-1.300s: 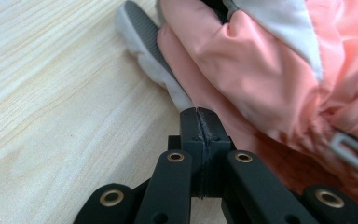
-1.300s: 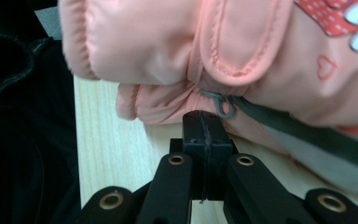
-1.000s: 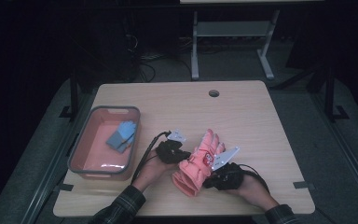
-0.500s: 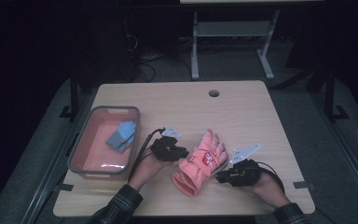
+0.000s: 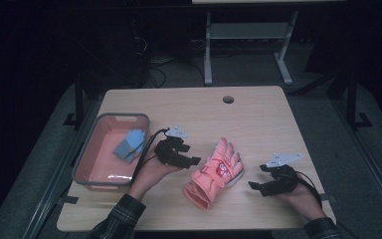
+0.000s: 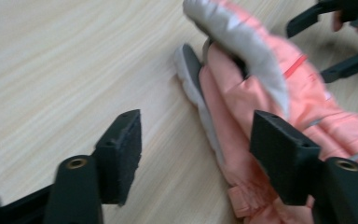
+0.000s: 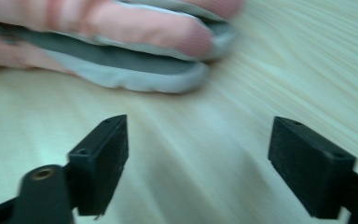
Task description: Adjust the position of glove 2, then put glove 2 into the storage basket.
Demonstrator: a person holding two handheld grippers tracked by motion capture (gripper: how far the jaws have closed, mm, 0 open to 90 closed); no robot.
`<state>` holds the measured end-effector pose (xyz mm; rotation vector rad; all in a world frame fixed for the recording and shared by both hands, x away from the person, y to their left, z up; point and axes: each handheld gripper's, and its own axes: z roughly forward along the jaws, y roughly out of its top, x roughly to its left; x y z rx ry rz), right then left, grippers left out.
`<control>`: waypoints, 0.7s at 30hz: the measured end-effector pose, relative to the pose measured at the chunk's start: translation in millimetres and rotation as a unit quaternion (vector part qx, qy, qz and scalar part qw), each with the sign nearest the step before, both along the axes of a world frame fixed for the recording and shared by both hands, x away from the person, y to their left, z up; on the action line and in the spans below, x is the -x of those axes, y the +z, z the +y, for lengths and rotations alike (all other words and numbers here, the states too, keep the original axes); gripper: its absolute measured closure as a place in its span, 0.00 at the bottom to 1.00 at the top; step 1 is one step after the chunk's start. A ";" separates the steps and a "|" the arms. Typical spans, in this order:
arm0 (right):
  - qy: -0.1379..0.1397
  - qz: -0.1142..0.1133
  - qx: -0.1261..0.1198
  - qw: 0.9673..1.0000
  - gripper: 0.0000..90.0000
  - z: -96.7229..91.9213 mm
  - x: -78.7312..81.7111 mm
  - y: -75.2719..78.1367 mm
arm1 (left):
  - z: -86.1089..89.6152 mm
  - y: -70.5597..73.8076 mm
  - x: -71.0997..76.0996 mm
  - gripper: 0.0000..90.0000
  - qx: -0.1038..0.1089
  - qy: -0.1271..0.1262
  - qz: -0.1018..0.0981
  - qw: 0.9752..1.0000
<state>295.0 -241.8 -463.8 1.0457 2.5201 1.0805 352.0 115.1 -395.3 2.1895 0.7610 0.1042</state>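
Releasing: both grippers' jaws have just opened wide, backing off; pink glove (image 5: 215, 174) lies free on table (image 5: 258, 124) — placement looks done.

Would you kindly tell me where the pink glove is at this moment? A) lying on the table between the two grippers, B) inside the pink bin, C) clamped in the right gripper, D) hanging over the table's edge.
A: the pink glove lies flat on the table, with the left gripper and the right gripper open on either side of it and nothing pressed between their jaws.
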 end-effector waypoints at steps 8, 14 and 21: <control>-0.044 -0.013 0.007 0.999 0.12 -11.7 -7.7 -10.1 | -8.7 20.4 7.8 0.20 0.020 -0.029 0.000 0.999; -0.066 -0.014 0.015 0.998 0.10 -15.6 -11.7 -15.7 | -22.4 25.7 11.1 0.17 0.012 -0.051 -0.001 0.999; -0.075 -0.021 0.012 0.997 0.07 -19.3 -13.5 -18.5 | -39.9 20.6 9.0 0.16 -0.002 -0.074 0.002 0.997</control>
